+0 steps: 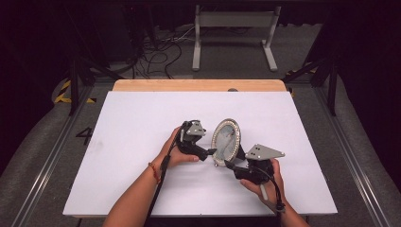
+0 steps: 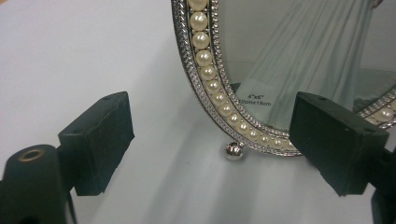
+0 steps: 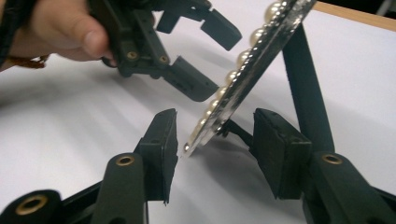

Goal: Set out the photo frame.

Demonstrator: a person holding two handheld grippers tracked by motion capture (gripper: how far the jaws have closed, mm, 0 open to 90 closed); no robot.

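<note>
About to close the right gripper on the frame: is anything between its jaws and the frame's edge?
Nothing visible. The right gripper is open, and the frame has its lower edge already in the gap, its back strut behind. The left gripper is open too, farther up the frame's front, clear of that gap.

A size label reading 4"x6" sits on the paper insert of the oval picture frame [image 2: 261, 70]; smaller print beneath is blurred; a painted 4 marks the floor [image 1: 84, 135] left of the table.

The oval frame [image 1: 226, 141] stands upright mid-table [image 1: 142, 118], between the left gripper [image 1: 211, 152] and the right gripper [image 1: 229, 165], nearer the person's side.
</note>
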